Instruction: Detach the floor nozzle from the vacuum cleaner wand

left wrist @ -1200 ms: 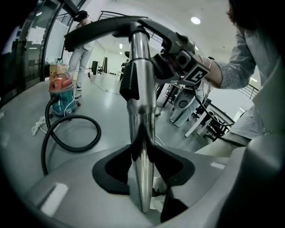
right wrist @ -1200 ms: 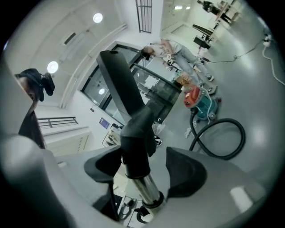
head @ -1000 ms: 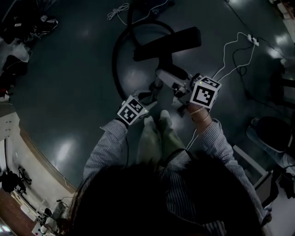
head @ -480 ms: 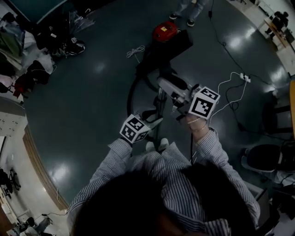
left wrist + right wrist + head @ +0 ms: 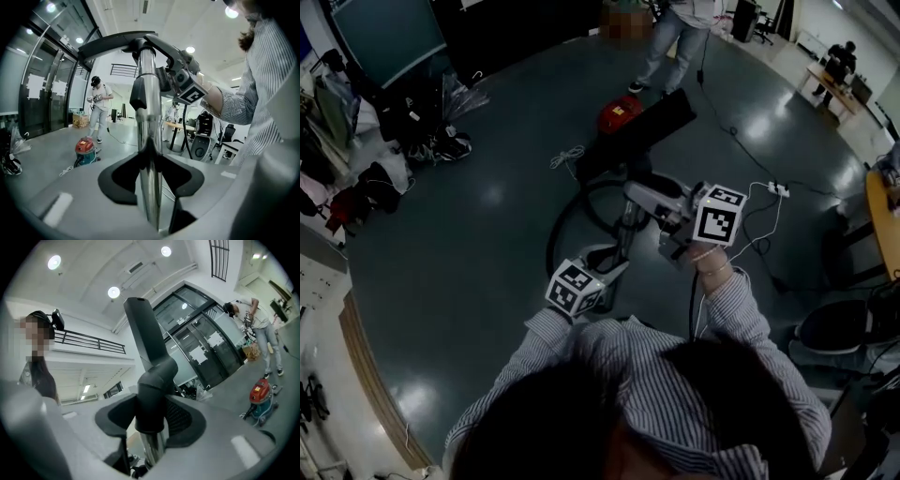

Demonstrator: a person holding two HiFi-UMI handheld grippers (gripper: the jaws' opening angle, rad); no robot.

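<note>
The vacuum assembly is held off the floor (image 5: 469,216), in front of the person's chest. The wand (image 5: 146,108) is seen as a slim chrome tube. The floor nozzle (image 5: 642,129) is a flat black bar joined to it by a black neck, not yet separated. The wand is clamped in the jaws of the left gripper (image 5: 150,157), the nozzle's neck in those of the right gripper (image 5: 152,416). Both pairs have just been closing. Beyond are seen a standing person (image 5: 675,37), a looped black hose (image 5: 553,234), a red canister (image 5: 619,114) and a white cable (image 5: 567,157). The wand's long axis is directed away from the chest and upward. The nozzle is set across its far end.
</note>
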